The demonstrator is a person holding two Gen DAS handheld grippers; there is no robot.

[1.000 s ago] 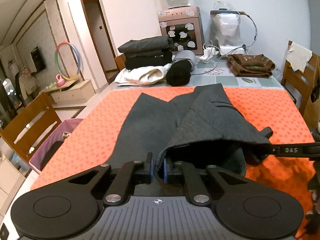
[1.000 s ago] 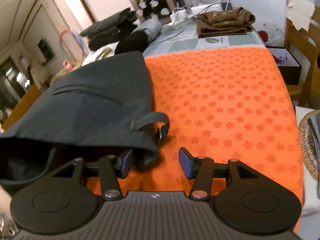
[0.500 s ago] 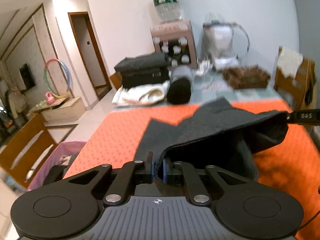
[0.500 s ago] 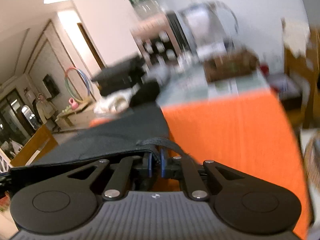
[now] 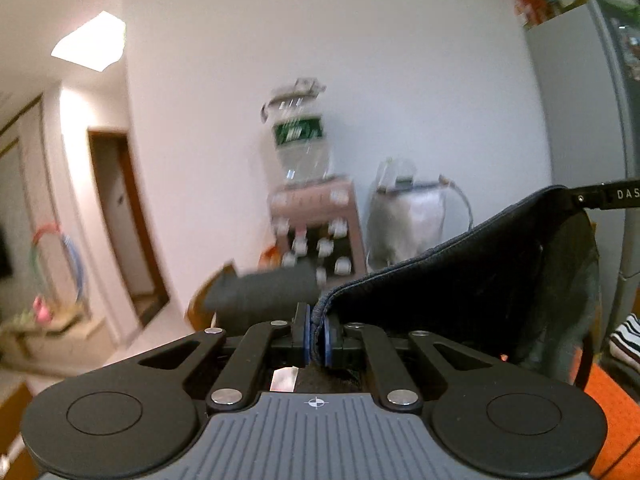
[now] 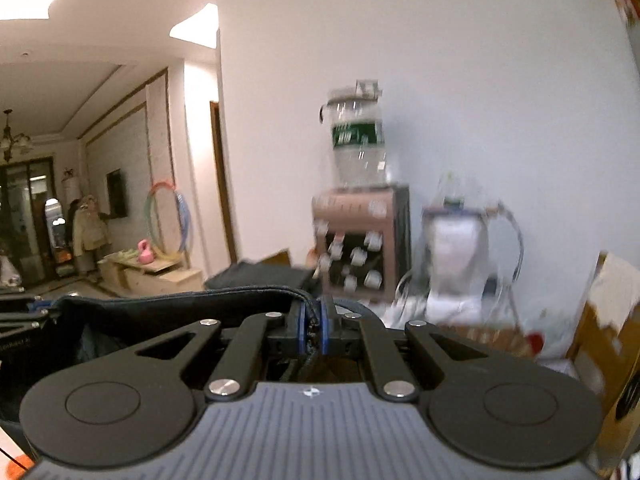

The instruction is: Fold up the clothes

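My left tool (image 5: pixel 316 336) and right tool (image 6: pixel 314 330) each pinched only the hem of the dark garment (image 5: pixel 480 280) held aloft above the orange worktop (image 5: pixel 612 396), so I judged a jerk could slip it free.

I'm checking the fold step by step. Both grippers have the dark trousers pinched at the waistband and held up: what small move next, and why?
Probably a short shake. The left gripper and right gripper each clamp the dark trousers, whose waistband sags between them.
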